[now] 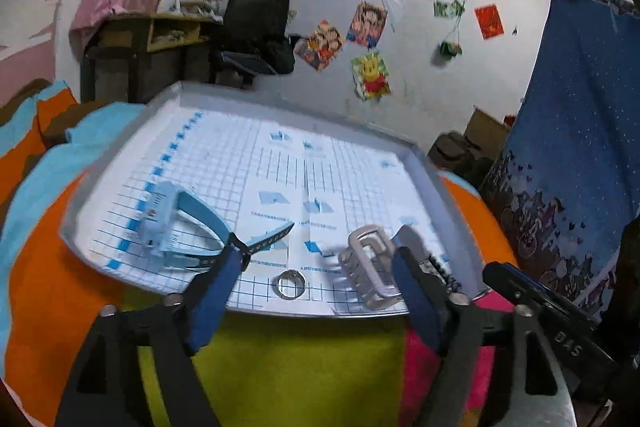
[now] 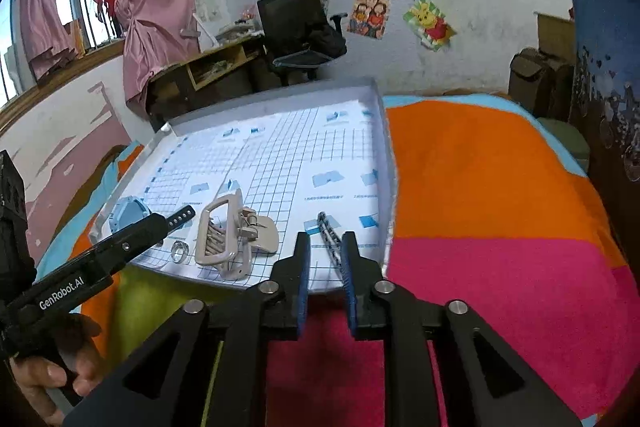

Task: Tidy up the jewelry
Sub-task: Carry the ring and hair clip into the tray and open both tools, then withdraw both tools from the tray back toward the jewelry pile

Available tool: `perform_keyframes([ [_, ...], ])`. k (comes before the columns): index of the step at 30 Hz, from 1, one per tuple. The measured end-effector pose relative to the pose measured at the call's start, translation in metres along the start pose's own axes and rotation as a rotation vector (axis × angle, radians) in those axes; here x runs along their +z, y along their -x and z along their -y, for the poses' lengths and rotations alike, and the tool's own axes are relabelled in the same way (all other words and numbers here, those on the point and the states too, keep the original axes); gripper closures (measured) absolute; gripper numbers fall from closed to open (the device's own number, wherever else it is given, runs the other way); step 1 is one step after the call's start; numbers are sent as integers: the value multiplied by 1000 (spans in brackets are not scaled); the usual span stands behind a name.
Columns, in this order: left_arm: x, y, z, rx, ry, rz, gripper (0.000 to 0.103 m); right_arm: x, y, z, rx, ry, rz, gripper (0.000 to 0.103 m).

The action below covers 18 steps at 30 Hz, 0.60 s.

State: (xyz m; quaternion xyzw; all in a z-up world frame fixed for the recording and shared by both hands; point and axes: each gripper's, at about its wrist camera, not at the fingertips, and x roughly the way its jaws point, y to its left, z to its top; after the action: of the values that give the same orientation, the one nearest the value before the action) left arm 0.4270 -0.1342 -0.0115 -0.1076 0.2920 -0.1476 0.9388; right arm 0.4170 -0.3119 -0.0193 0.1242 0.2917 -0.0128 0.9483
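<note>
A white tray (image 1: 424, 159) lined with grid paper lies on a colourful blanket. My left gripper (image 1: 318, 251) stands wide open over the tray's near edge. A silver ring (image 1: 291, 285) and a beige hair claw (image 1: 370, 267) lie between its fingers, untouched. A light blue watch (image 1: 172, 223) rests just left of its left finger. In the right wrist view my right gripper (image 2: 326, 239) is narrowly open, and a dark chain bracelet (image 2: 326, 223) lies on the tray between its tips, with a gap at each pad. The claw (image 2: 224, 239), ring (image 2: 179, 251) and watch (image 2: 128, 213) sit to its left.
The blanket (image 2: 480, 187) has orange, pink and green patches around the tray. A hand (image 2: 60, 367) holds the left gripper's handle at the lower left. Behind the tray stand a black office chair (image 2: 300, 27) and a wooden desk (image 2: 208, 67). A blue patterned cloth (image 1: 580, 147) hangs on the right.
</note>
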Motion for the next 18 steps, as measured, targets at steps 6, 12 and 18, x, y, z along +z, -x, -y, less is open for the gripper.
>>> perform_keyframes([
  [6,1,57,7,14,-15,96,4,1,56,-2,-2,17,107,50],
  [12,-8,126,15,47,-49,179,0,-5,126,-17,1,85,214,19],
  [18,-33,192,16,93,-76,258,0,-23,200,-32,33,105,313,6],
])
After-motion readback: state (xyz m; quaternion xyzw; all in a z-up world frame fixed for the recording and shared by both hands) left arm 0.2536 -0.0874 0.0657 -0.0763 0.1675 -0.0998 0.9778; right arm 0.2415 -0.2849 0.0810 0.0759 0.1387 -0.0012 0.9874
